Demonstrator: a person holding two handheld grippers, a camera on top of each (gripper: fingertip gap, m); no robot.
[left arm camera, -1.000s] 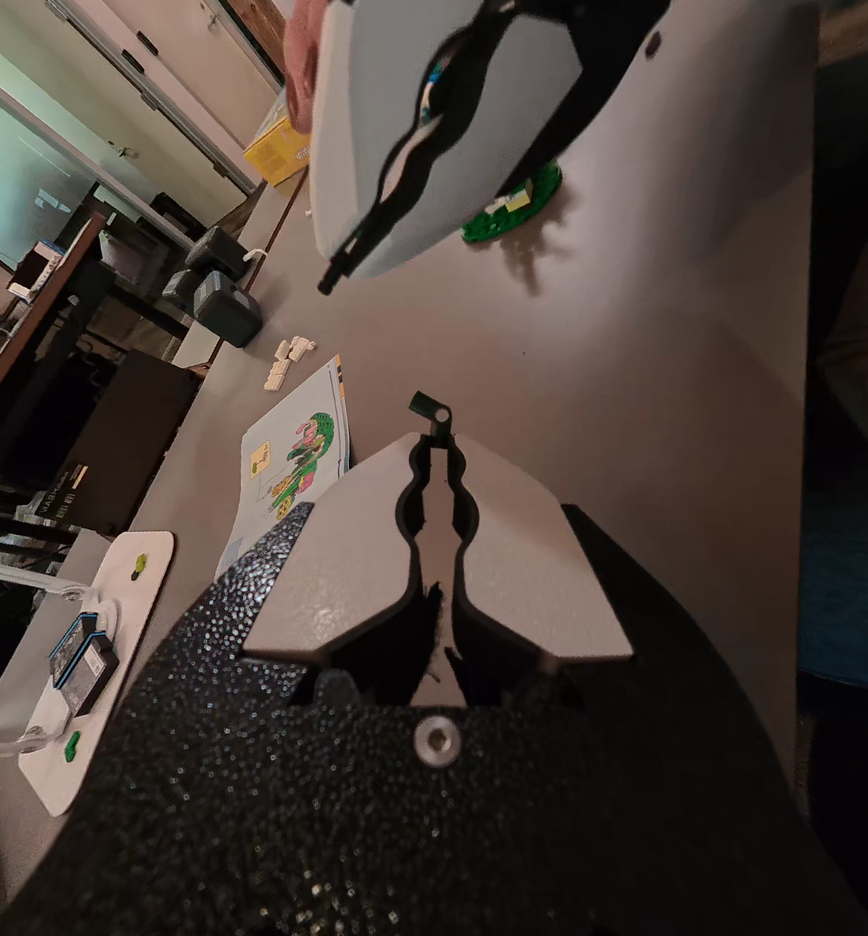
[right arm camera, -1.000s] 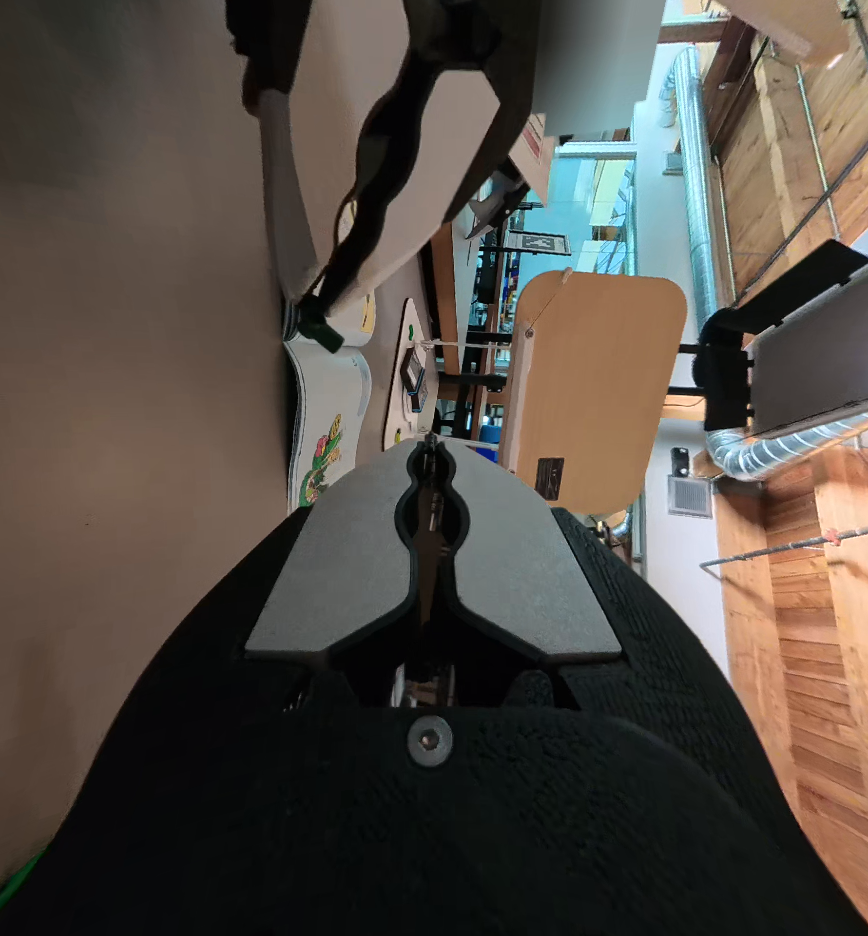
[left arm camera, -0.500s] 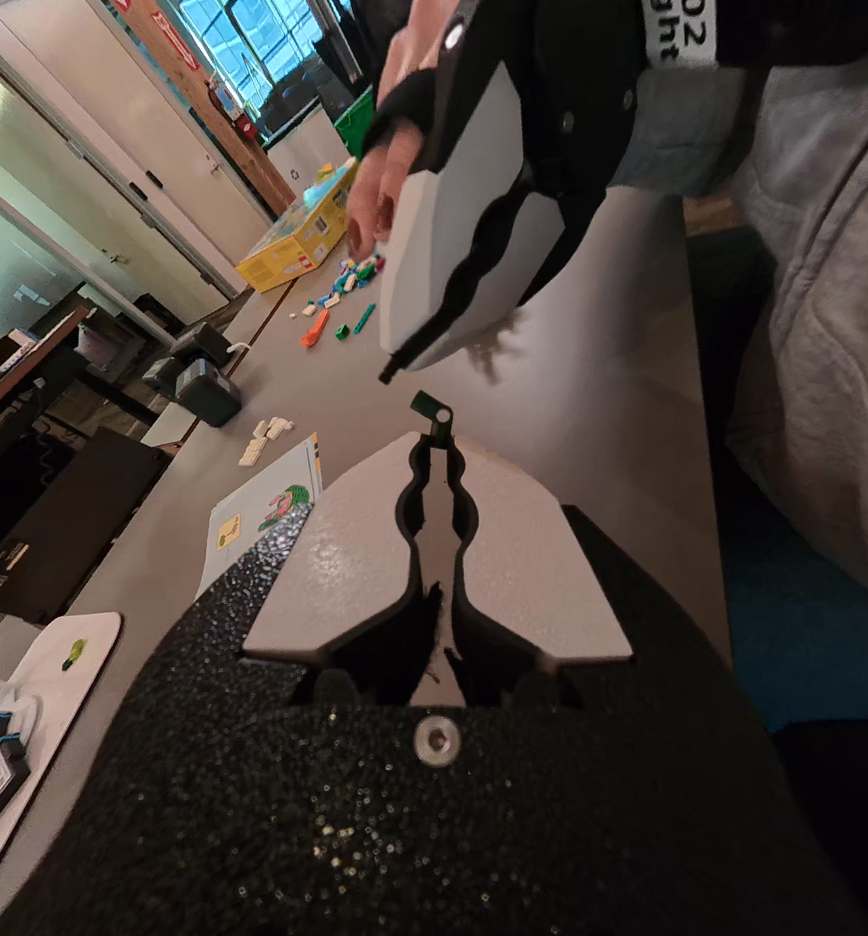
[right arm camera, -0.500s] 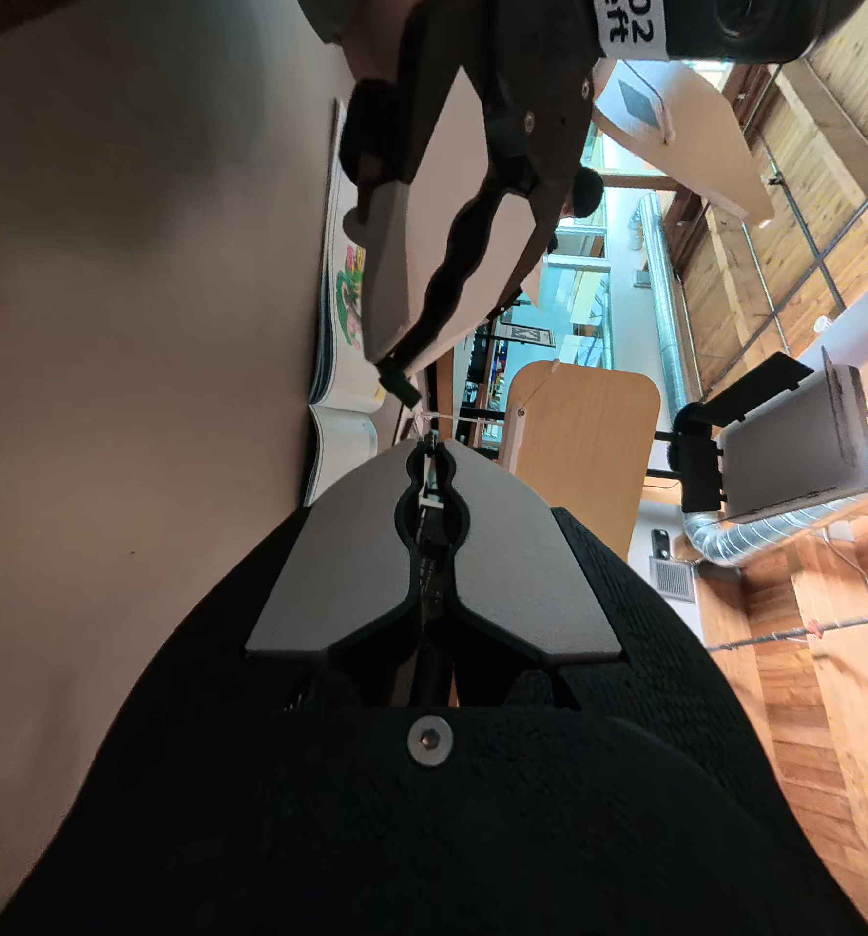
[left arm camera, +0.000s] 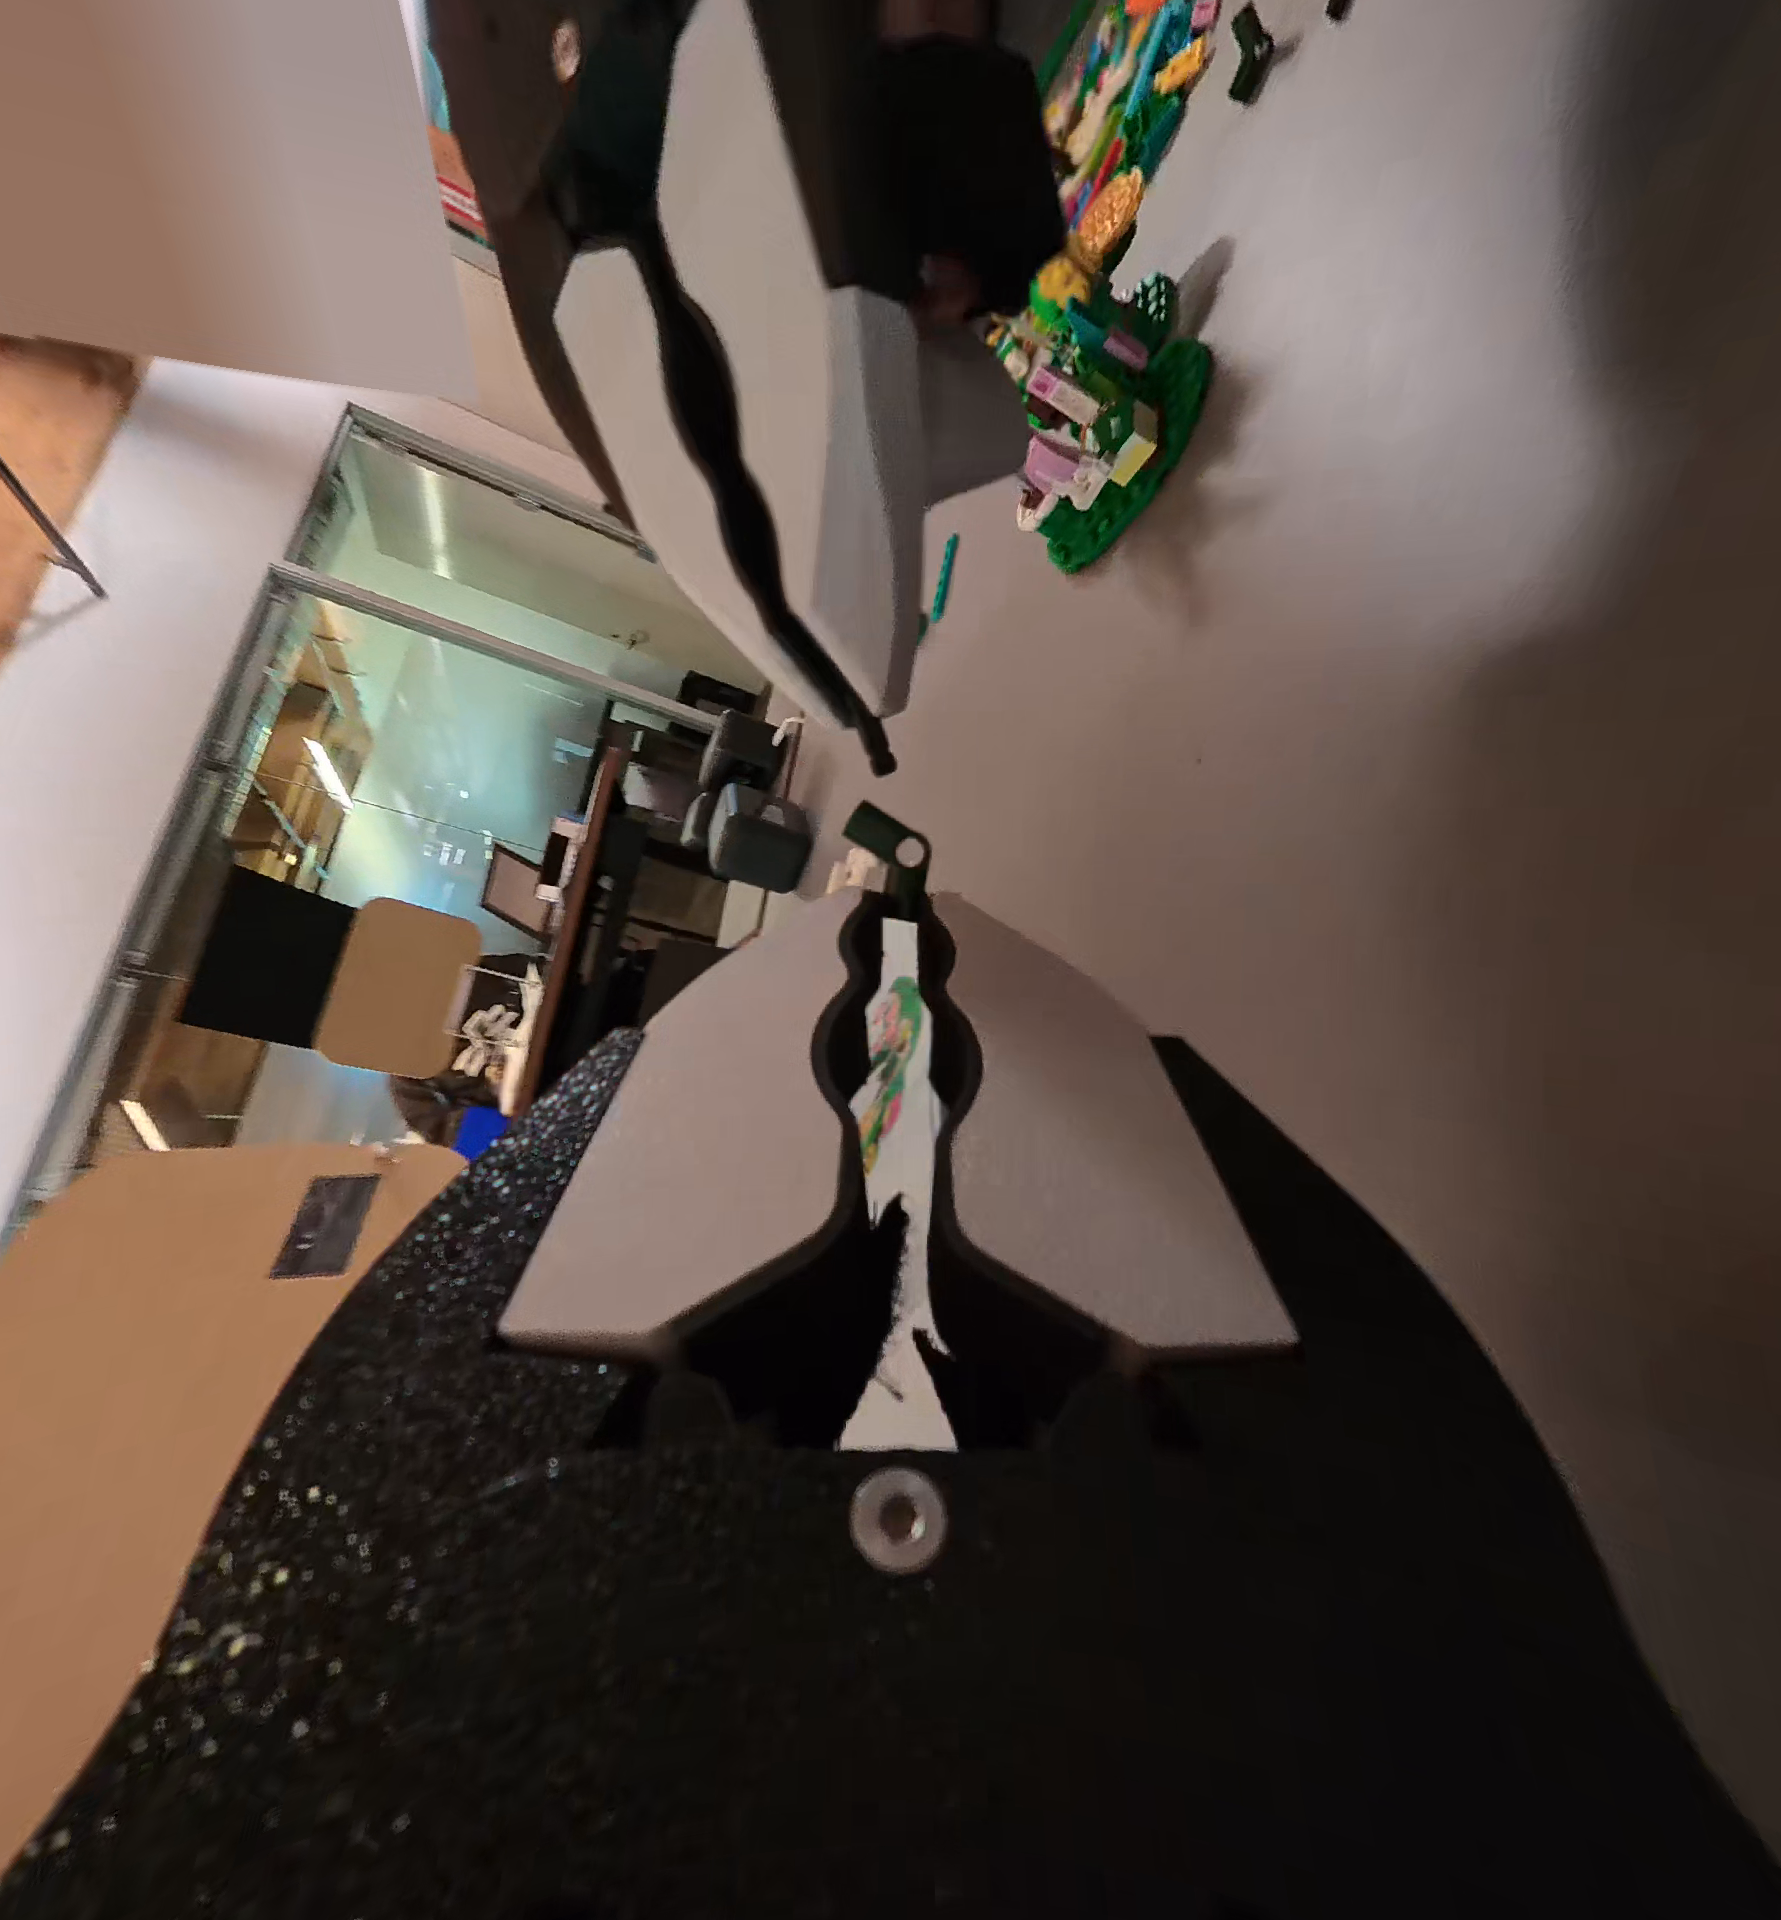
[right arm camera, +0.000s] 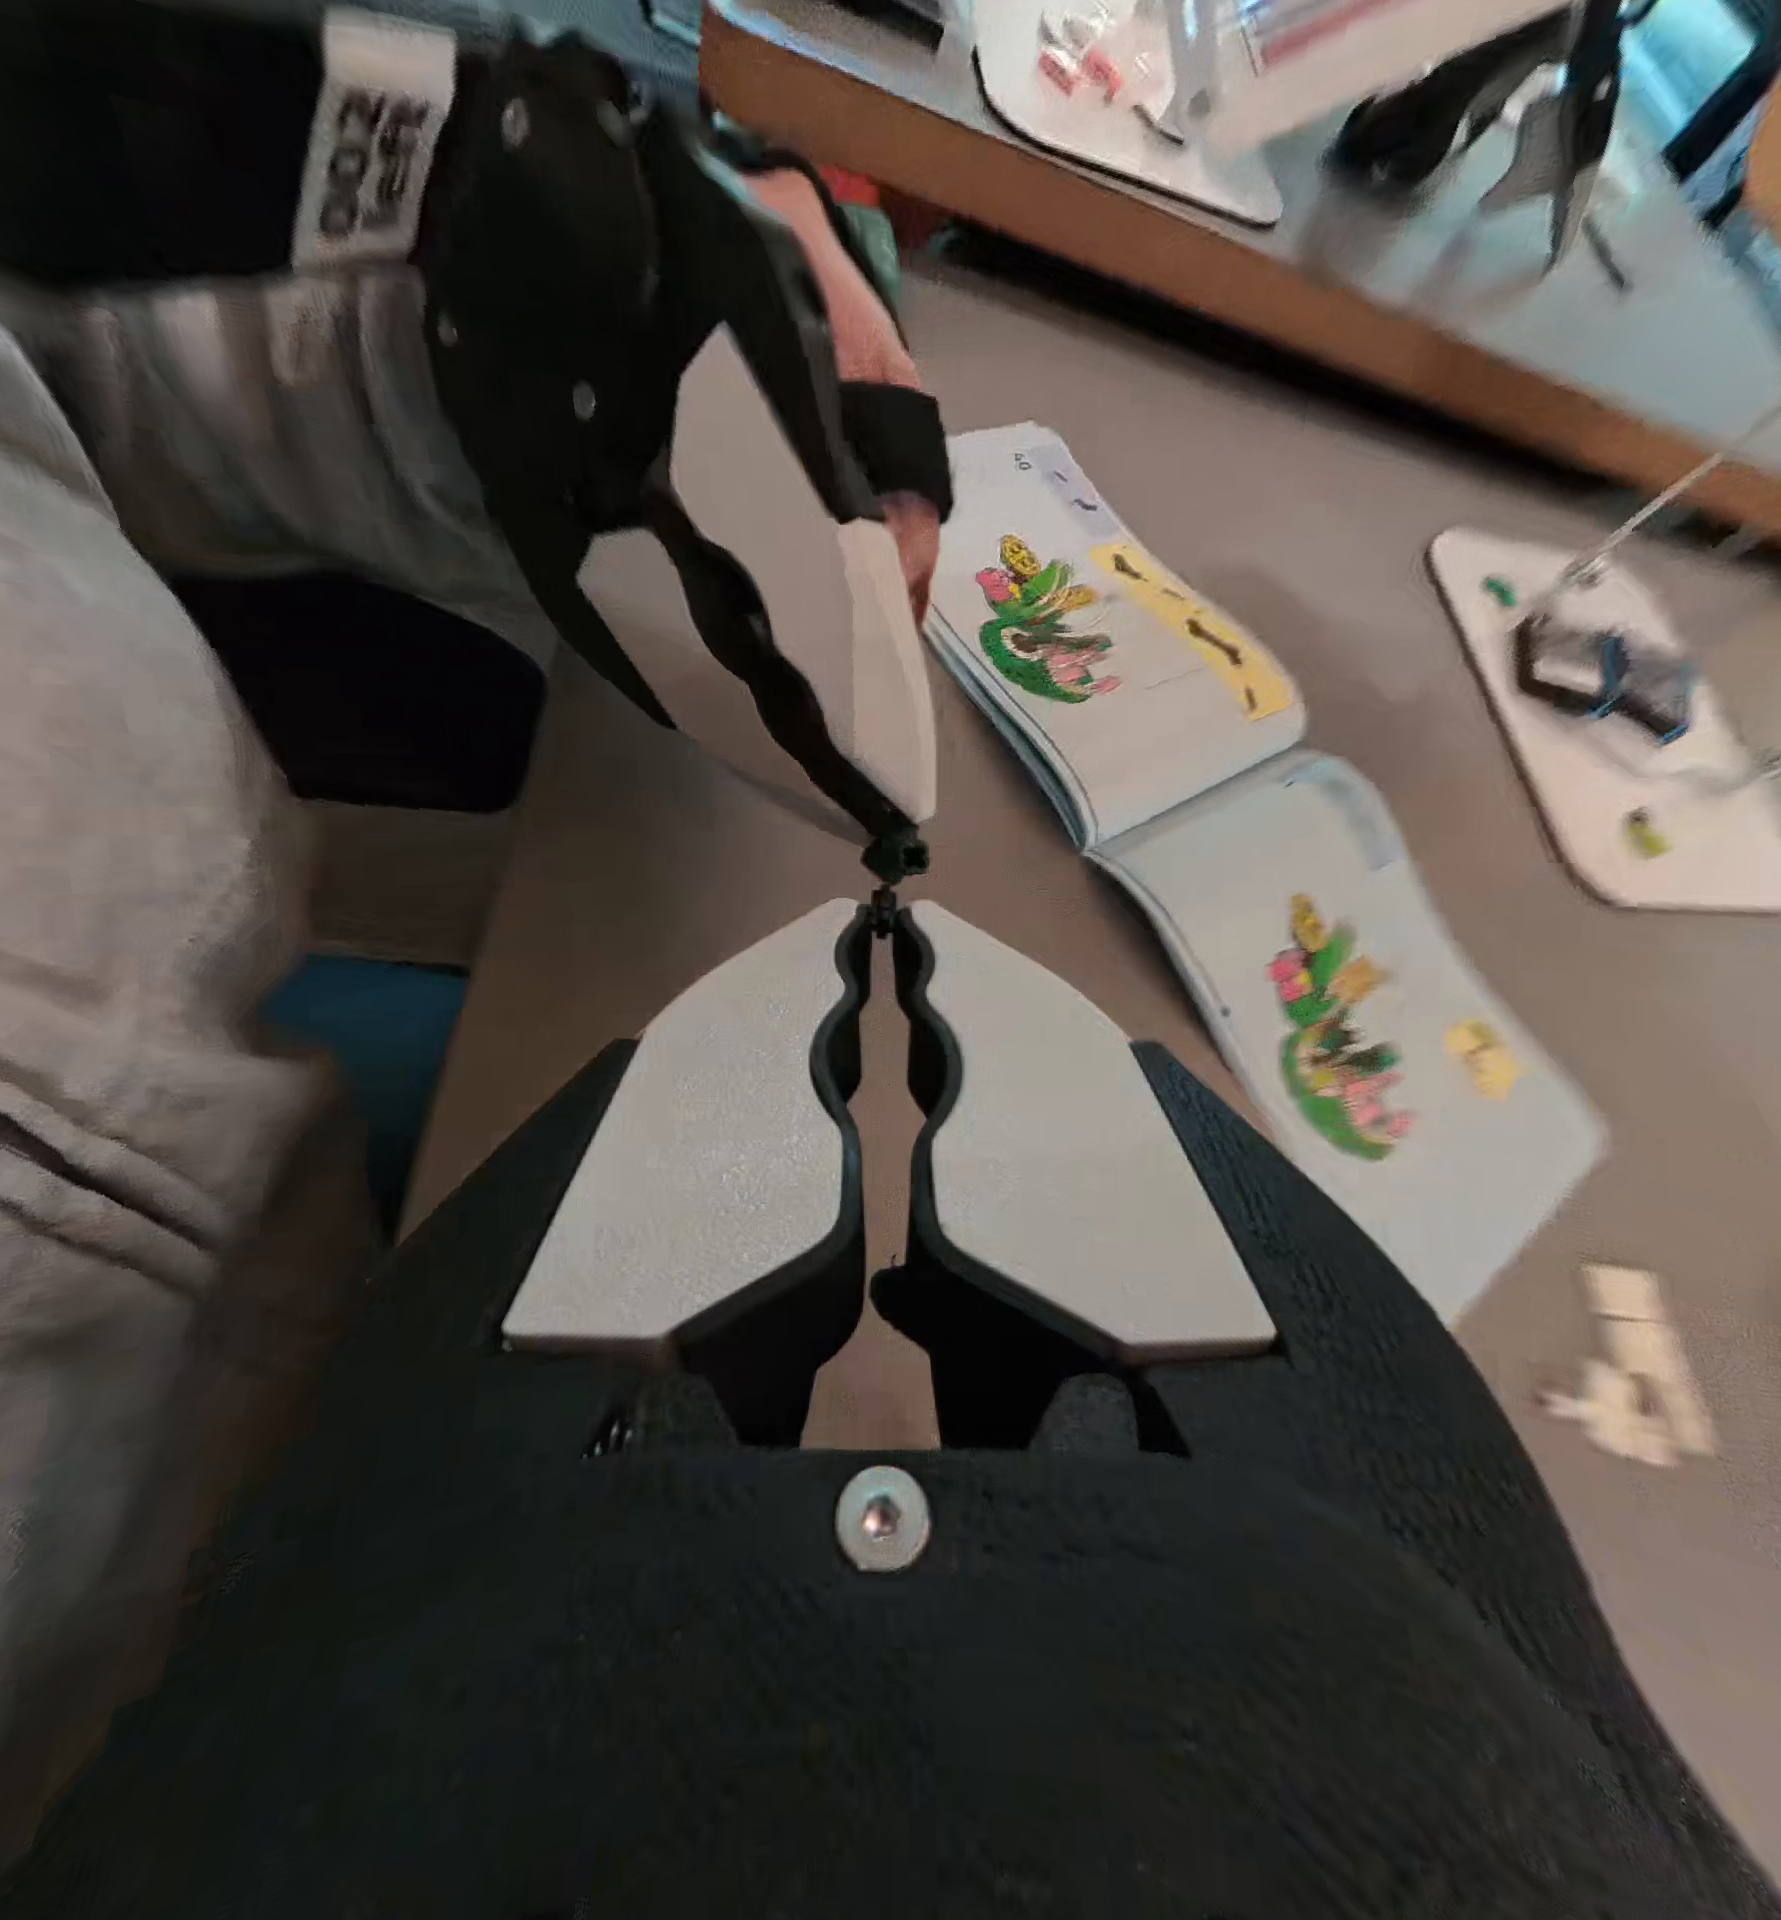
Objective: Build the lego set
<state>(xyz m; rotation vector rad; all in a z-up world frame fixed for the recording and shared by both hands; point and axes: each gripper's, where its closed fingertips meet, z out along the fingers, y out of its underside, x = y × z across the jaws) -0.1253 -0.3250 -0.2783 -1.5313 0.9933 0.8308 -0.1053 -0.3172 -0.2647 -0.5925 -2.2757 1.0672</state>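
My left gripper [left arm camera: 901, 906] is shut on a small dark green lego piece [left arm camera: 884, 837] that sticks out past its tips. My right gripper [right arm camera: 884, 916] is shut on a thin black pin piece [right arm camera: 883, 898]. The two grippers face each other tip to tip above the table. In the right wrist view the green piece [right arm camera: 896, 854] sits just beyond my black pin, almost touching it. In the left wrist view the right gripper [left arm camera: 870, 743] comes in from above with a small gap to the green piece. The partly built lego set [left arm camera: 1109, 416] stands on its green base on the table.
An open instruction booklet [right arm camera: 1177, 790] lies on the grey table [right arm camera: 1333, 436]. A white board [right arm camera: 1613, 727] with small items is at the right. White bricks [right arm camera: 1634, 1361] lie near the front right. Loose coloured bricks [left arm camera: 1125, 94] are behind the set. A person's grey sleeve [right arm camera: 55, 831] is at the left.
Both grippers have turned in the person's hands and come closer, so the green piece and the black pin now nearly meet. Both stay shut on their pieces.
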